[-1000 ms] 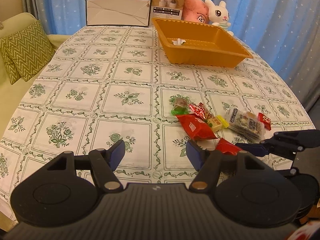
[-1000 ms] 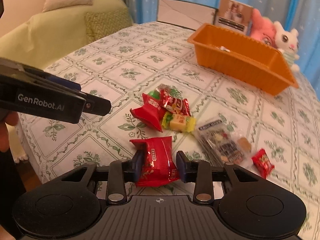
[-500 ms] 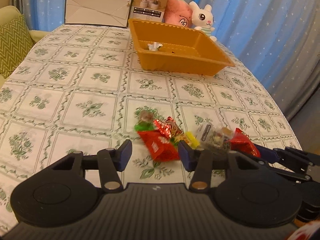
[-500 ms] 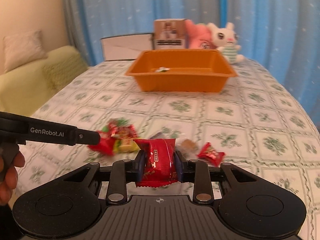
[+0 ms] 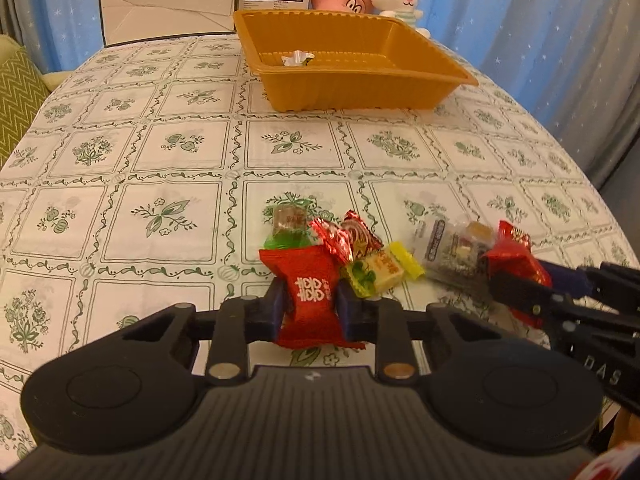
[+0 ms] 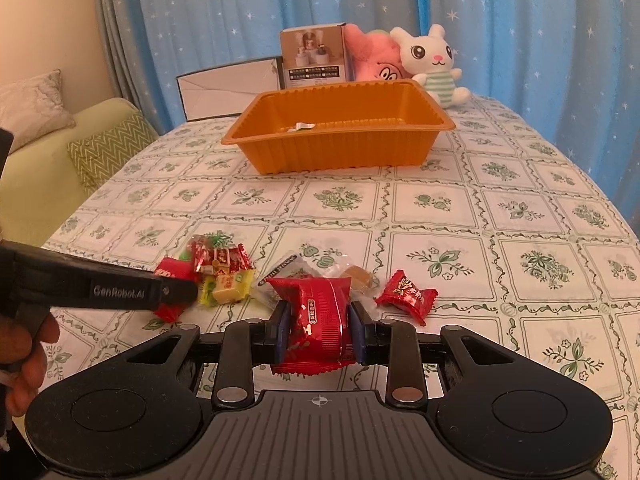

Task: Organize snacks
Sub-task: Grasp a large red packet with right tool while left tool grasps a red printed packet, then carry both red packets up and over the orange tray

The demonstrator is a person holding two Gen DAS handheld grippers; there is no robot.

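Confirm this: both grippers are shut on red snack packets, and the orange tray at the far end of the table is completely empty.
Not quite. The orange tray is not empty: the left wrist view shows a small wrapped candy inside. The left gripper and right gripper are each shut on a red packet.

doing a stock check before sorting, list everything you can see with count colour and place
red packets: 2, red, one in the left gripper, one in the right gripper
loose snacks: several, red, yellow, green, clear, clustered on the table
tray: 1, orange, far end, a small wrapper inside
plush toys: 2, white and pink, behind tray
boxes: 2, behind tray
tablecloth: 1, white with green print
left gripper: shut on packet
right gripper: shut on packet
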